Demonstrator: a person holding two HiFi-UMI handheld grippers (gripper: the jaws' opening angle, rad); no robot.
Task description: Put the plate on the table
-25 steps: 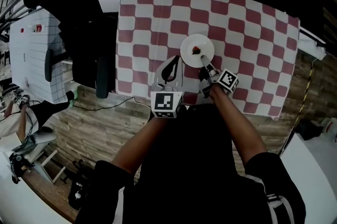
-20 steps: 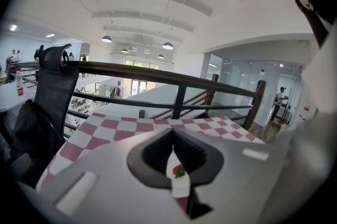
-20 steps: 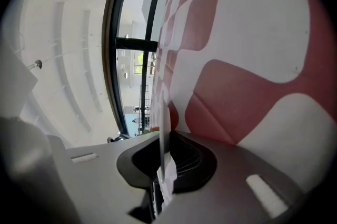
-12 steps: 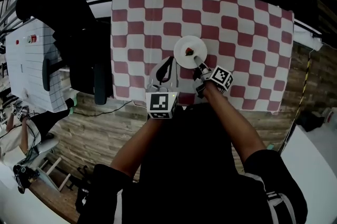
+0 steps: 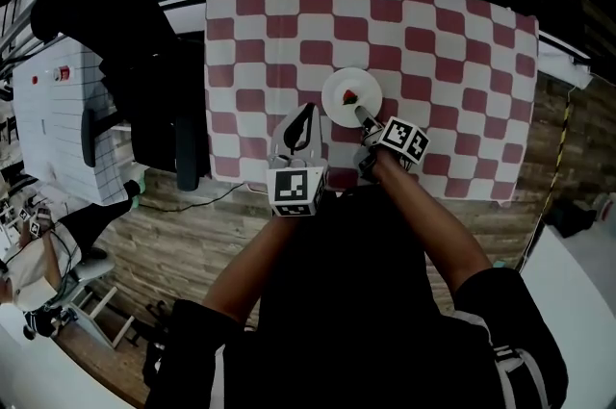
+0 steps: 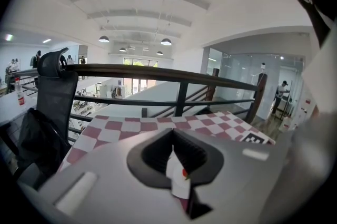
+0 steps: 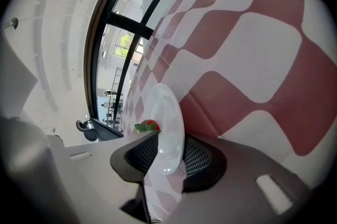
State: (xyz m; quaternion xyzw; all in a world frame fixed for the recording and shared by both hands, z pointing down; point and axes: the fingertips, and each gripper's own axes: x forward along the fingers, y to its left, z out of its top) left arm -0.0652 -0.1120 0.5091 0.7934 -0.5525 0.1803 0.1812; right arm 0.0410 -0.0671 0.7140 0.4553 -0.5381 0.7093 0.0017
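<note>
A small white plate (image 5: 348,94) with a strawberry (image 5: 349,96) on it lies flat on the red-and-white checked tablecloth (image 5: 452,61), near the front middle. My right gripper (image 5: 364,115) is at the plate's near rim. In the right gripper view the plate's rim (image 7: 168,128) stands between the jaws, which are opening, and the pads no longer press on it. My left gripper (image 5: 306,114) hovers just left of the plate with a narrow gap between its jaws and nothing in them. The plate (image 6: 176,175) shows through that gap in the left gripper view.
A black chair (image 5: 144,61) with dark cloth over it stands left of the table. A dark metal railing (image 6: 179,76) runs along the table's far side. The table's front edge (image 5: 337,181) is close to my arms, with wooden floor below.
The view has shifted slightly. The plate and both grippers keep nearly the same places on the cloth, with the right gripper still at the plate's near rim.
</note>
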